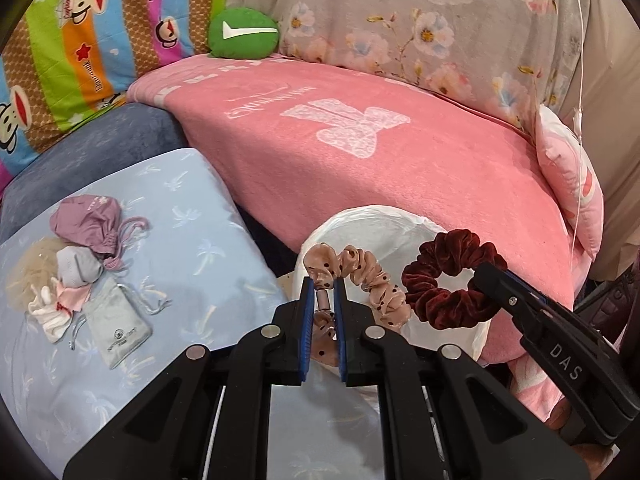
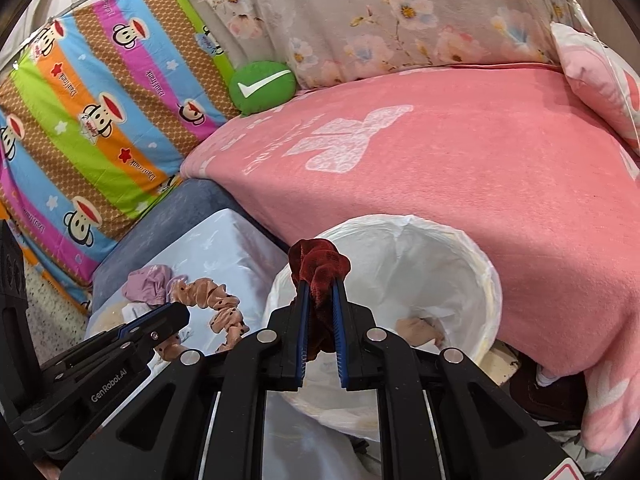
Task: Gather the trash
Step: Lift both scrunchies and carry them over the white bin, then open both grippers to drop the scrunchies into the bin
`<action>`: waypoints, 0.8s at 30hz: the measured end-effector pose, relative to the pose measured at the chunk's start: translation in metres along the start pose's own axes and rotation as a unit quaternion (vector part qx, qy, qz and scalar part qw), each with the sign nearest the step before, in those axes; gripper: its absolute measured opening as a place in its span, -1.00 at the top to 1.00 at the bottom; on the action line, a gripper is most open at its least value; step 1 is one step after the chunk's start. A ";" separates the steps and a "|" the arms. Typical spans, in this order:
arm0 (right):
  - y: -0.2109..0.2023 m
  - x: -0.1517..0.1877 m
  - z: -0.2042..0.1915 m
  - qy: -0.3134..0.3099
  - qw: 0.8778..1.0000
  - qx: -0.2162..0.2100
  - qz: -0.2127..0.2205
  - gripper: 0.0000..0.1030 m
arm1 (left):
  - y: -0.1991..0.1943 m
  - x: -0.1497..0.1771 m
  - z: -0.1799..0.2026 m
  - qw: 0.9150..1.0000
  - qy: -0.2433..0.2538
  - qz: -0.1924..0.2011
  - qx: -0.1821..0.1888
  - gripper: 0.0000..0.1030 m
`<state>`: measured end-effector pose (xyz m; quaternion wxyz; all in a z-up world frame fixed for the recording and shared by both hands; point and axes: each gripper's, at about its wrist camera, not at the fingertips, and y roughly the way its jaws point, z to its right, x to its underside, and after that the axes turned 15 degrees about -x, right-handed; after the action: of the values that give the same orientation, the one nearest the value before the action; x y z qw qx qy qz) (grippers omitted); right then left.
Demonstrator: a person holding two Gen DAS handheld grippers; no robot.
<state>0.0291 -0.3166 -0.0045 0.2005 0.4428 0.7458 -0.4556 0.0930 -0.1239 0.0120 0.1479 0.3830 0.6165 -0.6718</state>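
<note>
Jaws of both grippers are gripping scrunchies, the left gripper pinching a dotted scrunchie and the right gripper a red scrunchie, over the bin rim, pink blanket at 12 o'clock.

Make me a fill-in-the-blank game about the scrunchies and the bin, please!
1. The left gripper holds a pink scrunchie with dark ____ on it.
2. The right gripper has its fingers shut on a dark ____ velvet scrunchie.
3. The bin is lined with a ____ plastic bag.
4. The round green cushion shows a white ____ mark.

Missing words: dots; red; white; check
</note>
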 end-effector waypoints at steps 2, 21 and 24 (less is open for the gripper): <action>-0.002 -0.001 0.005 0.003 1.000 0.002 0.002 0.79 | 0.003 -0.002 0.006 1.000 0.003 -0.002 0.004 0.79; 0.001 -0.005 0.019 0.010 1.000 0.006 0.003 0.68 | 0.011 -0.005 0.013 1.000 -0.010 0.011 -0.014 -0.18; 0.003 -0.006 0.015 0.007 1.000 0.002 0.003 0.57 | 0.011 -0.004 0.006 1.000 -0.017 0.010 -0.019 -0.18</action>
<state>0.0332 -0.3313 -0.0095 0.1955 0.4484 0.7448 -0.4538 0.1004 -0.1330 0.0067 0.1724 0.3749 0.6224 -0.6650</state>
